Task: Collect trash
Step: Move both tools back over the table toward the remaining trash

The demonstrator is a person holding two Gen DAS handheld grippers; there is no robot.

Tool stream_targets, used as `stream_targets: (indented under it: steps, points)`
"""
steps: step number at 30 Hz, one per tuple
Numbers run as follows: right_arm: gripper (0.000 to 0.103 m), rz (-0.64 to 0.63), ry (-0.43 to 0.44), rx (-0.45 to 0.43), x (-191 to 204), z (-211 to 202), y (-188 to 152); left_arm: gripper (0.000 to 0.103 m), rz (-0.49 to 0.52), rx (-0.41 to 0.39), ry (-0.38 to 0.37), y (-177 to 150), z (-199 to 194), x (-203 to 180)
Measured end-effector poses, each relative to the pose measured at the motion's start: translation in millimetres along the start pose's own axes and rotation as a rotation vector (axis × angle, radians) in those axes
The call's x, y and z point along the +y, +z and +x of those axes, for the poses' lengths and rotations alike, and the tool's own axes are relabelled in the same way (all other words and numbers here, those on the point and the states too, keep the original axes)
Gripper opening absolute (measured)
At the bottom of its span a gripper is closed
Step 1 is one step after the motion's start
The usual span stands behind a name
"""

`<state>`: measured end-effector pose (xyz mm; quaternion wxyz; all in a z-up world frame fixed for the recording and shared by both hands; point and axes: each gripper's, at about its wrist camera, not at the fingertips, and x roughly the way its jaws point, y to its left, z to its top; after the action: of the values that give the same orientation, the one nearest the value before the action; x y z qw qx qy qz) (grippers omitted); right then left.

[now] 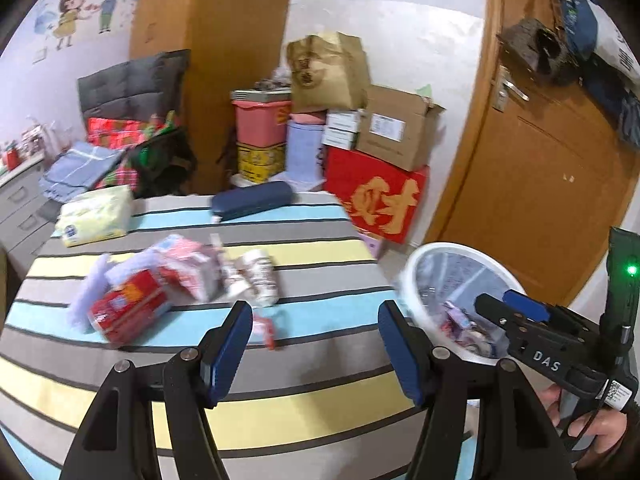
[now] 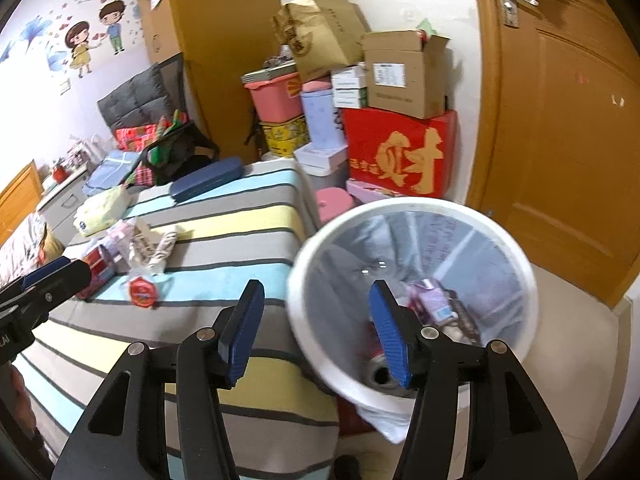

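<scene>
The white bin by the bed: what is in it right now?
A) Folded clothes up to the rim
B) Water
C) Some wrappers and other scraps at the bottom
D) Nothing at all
C: the right wrist view looks down into the white bin, and a pinkish wrapper lies with other scraps at the bottom, well below the rim.

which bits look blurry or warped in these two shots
Left wrist view: the wrapper pile on the striped bed is motion-smeared, door frame bowed by fisheye. Right wrist view: the white bin rim is soft, its liner shows small glints.
</scene>
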<state>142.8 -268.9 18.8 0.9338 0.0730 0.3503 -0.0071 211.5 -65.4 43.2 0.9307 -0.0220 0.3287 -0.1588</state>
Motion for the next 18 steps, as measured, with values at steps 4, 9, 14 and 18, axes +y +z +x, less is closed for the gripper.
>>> stream_targets:
  steps: [4, 9, 14, 18]
  points:
    - [0.056, -0.019, 0.026, 0.008, 19, 4, -1, 0.065, -0.032, -0.012, 0.042, -3, -11, 30]
    - [0.056, -0.068, 0.056, 0.018, 43, 9, -1, 0.065, -0.083, -0.015, 0.101, -9, -21, 68]
    - [0.056, -0.101, 0.081, 0.031, 65, 15, 0, 0.065, -0.114, 0.004, 0.125, -17, -24, 98]
    - [0.056, -0.123, 0.101, 0.045, 80, 23, 2, 0.065, -0.133, 0.009, 0.150, -21, -26, 119]
